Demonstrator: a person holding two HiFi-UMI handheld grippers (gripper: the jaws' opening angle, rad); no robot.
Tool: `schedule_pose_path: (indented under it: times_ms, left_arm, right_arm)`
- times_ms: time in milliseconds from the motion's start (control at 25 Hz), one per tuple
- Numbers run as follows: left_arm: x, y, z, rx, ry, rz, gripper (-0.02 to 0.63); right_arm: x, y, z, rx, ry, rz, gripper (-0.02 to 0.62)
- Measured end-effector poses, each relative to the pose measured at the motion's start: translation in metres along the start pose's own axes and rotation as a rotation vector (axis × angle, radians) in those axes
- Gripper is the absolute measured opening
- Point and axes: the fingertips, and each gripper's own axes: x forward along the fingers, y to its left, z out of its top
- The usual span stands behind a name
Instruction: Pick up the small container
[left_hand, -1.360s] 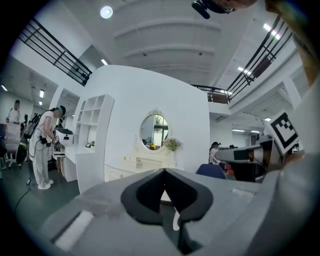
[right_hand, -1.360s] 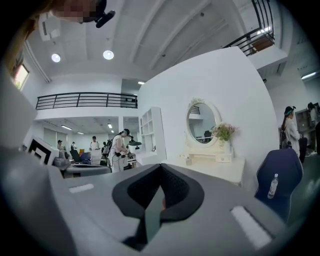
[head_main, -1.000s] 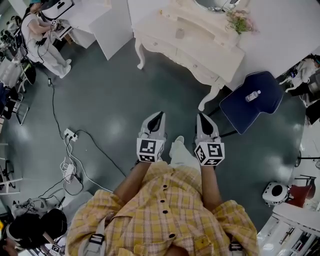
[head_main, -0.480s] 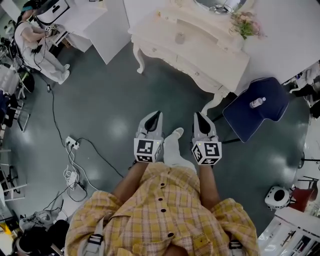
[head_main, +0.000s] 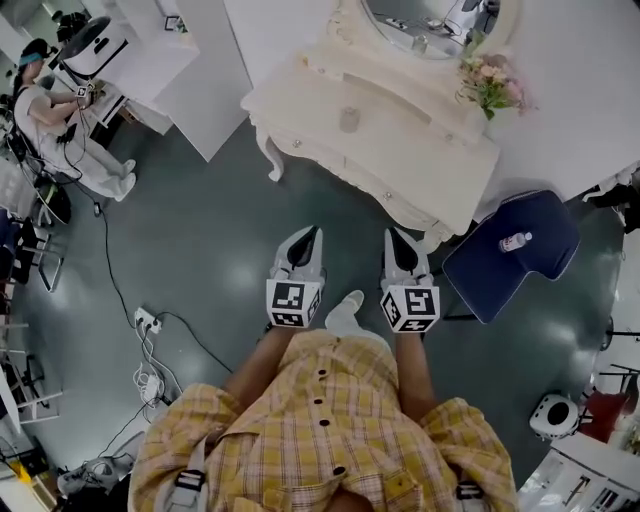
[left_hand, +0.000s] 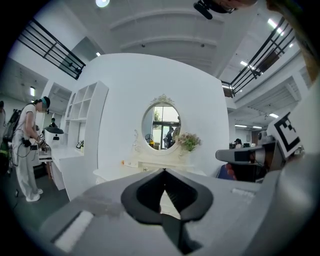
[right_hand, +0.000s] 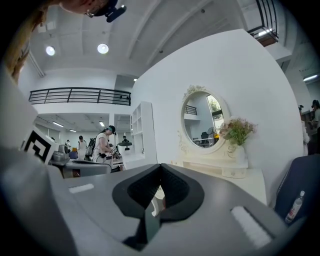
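Note:
The small container (head_main: 349, 119) is a pale, low round pot standing on the cream dressing table (head_main: 400, 150), seen at the top of the head view. My left gripper (head_main: 312, 233) and right gripper (head_main: 391, 235) are held side by side over the dark floor, pointing at the table and still short of its front edge. Each has its jaws shut with nothing between them. In the left gripper view my left gripper (left_hand: 164, 170) faces the table and its oval mirror (left_hand: 160, 122). My right gripper (right_hand: 160, 165) faces the same mirror (right_hand: 201, 122) from further right.
A blue chair (head_main: 540, 225) with a small bottle (head_main: 515, 241) on its seat stands right of the table. Flowers in a vase (head_main: 490, 85) stand on the table's right end. White shelving (head_main: 215, 70) and a person (head_main: 60, 115) are at left. Cables and a power strip (head_main: 145, 320) lie on the floor.
Both grippers have been carried forward together toward the dressing table, which now sits lower and larger in the head view. The jaws stayed shut.

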Motion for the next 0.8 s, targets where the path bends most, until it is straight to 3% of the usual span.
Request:
schedule_pose_path:
  times_ms: [360, 800]
  left_arm:
    - [0.1, 0.02, 0.01, -0.01, 0.017, 0.016, 0.0]
    - [0.142, 0.021, 0.002, -0.006, 0.09, 0.032, 0.0]
  right_arm:
    - [0.085, -0.06, 0.012, 0.011, 0.001, 0.029, 0.002]
    - [0.119, -0.085, 0.002, 0.056, 0.034, 0.041, 0.002]
